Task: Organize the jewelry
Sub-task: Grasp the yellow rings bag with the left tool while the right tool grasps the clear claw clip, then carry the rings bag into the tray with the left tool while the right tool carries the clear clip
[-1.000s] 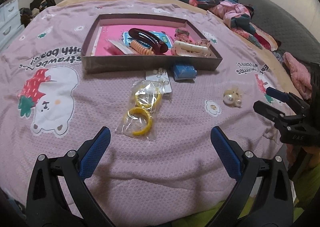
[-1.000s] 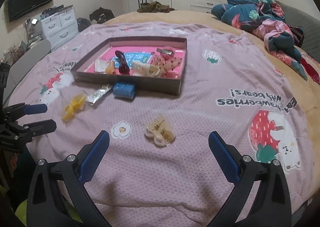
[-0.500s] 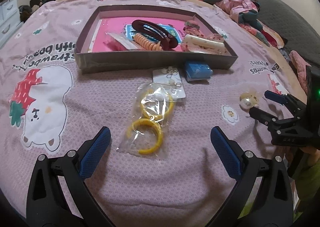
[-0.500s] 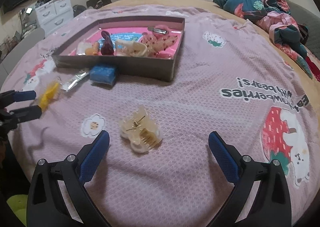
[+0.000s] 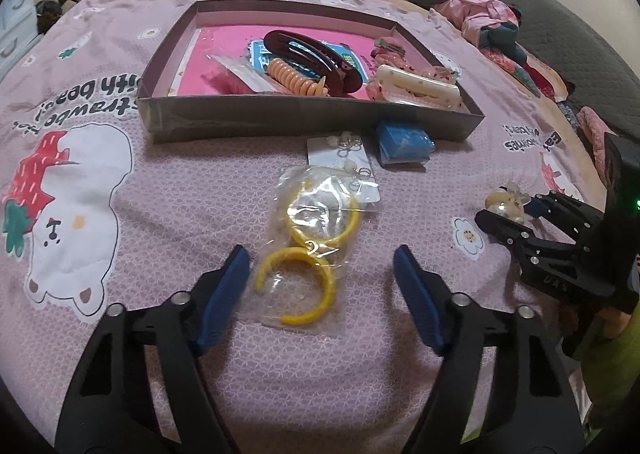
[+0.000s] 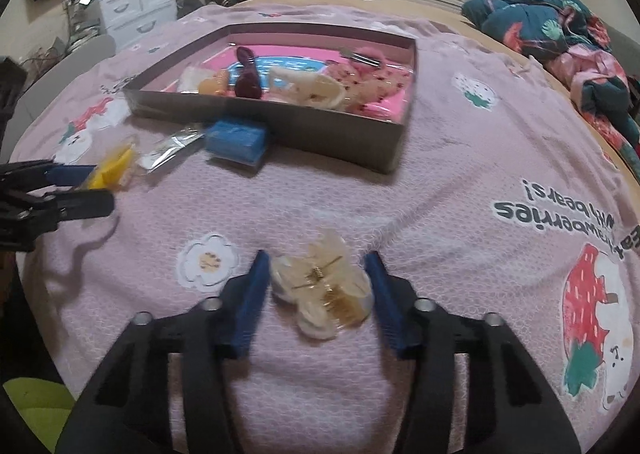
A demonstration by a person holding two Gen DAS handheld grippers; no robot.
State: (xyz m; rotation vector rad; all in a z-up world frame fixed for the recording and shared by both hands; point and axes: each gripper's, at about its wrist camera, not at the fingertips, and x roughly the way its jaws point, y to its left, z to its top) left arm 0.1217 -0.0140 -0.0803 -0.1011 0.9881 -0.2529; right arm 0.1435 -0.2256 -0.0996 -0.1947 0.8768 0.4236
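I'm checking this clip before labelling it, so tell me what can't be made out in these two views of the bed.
- Right wrist view: whether the right gripper presses the cream hair claw; motion blur.
- Right wrist view: the bag of yellow hoops; the left gripper partly hides it.
- Left wrist view: the earrings on the white card are too small to read.
- Left wrist view: the blue box is partly tucked behind the tray wall.

Right wrist view was motion-blurred: pale hair claw (image 6: 322, 290) soft at lower centre, couldn't tell if the pads touched it. Left gripper (image 6: 86, 190) cut off by the left edge, its body out of frame. Items in the box (image 6: 312, 134) overlapped and smeared. Left wrist view: right gripper (image 5: 516, 216) hid most of that claw at right.
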